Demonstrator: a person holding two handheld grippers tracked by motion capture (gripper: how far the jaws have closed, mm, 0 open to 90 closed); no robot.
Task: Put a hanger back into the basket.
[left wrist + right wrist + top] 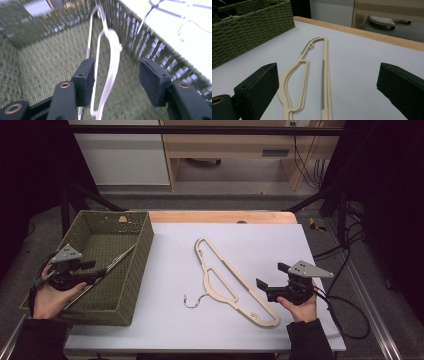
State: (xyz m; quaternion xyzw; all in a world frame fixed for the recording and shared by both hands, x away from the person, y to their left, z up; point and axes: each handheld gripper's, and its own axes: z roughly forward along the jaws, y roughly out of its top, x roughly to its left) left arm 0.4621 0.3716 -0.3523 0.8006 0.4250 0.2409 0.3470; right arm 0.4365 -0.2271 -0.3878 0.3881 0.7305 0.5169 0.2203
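A beige hanger with a metal hook lies flat on the white table top. My right gripper hovers just right of its lower end, open. In the right gripper view the beige hanger runs along the table between the wide-apart jaws of the right gripper. A pale thin hanger rests slanted inside the green woven basket. My left gripper is over the basket, open. In the left gripper view the pale hanger passes between the fingers, untouched.
The basket stands at the table's left edge, and its wall rises beside the left gripper. A wooden strip borders the table's far side. Black cables trail off the right edge. Wooden furniture stands behind.
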